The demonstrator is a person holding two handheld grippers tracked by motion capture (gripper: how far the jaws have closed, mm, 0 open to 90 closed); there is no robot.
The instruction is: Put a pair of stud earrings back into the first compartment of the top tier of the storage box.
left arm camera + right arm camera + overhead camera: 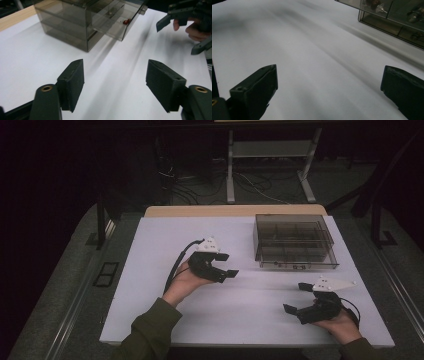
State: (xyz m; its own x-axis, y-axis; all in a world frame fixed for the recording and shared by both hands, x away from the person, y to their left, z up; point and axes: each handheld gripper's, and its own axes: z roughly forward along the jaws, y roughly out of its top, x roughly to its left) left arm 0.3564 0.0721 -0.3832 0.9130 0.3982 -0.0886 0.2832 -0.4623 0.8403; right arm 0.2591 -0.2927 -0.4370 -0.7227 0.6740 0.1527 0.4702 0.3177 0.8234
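Both tongs, left (226,265) and right (296,297), released and empty over my counter (150,270). Box (292,242) beyond both, nearer the right. Risk, as I judge: its small loose parts scatter if I nudge it.

Dim room, grey floor (60,285), white table (150,270) (wood-edged), metal frame legs (230,170) behind.

The person is wearing olive-green sleeves (150,327). The left gripper (224,265) and right gripper (296,297) are showing matte black bodies, each topped by a pale grey three-cornered plate (209,245) and trailing a black cable (176,265). In the left gripper view, brass-coloured bushings (47,88) are glinting at the bases of the thick, blocky black jaws.
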